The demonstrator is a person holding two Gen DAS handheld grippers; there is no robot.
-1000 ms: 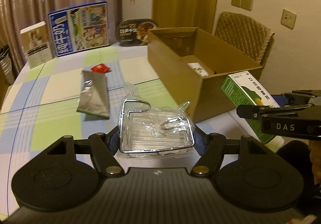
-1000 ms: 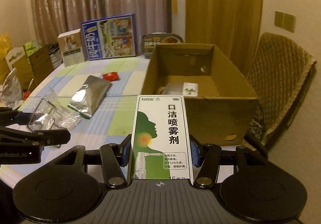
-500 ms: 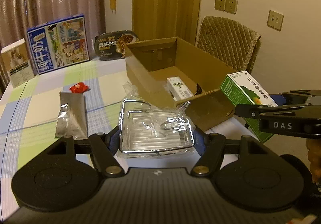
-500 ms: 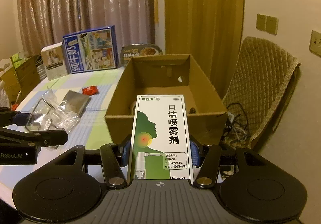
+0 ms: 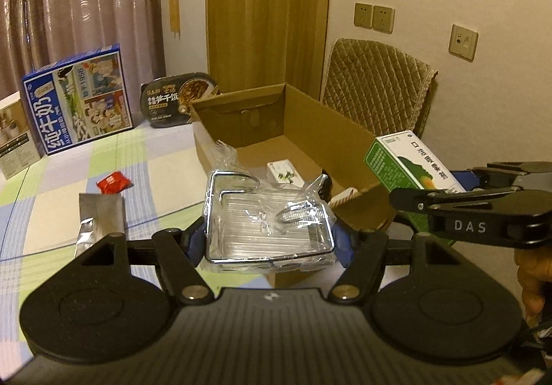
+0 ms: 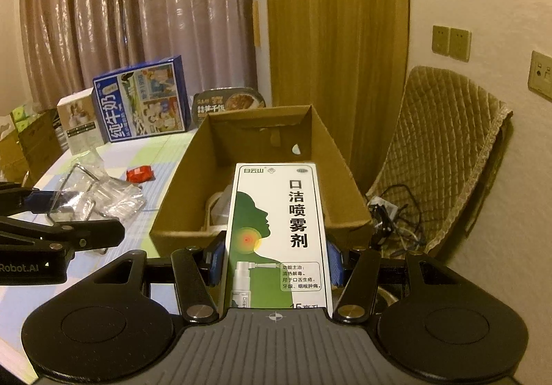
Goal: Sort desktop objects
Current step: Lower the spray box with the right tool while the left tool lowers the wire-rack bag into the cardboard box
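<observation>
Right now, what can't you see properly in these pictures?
- Inside the cardboard box: in the right wrist view, the spray box held by the right hand-held gripper covers most of the floor.
- Spray box bottom text: cut off by the gripper body.
- Silver pouch: in the left wrist view, its near end hides behind the left hand-held gripper, which holds the wrapped wire rack.

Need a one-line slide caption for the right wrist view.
Right gripper holds a spray box over the open carton; left gripper carries a wrapped wire rack.
</observation>
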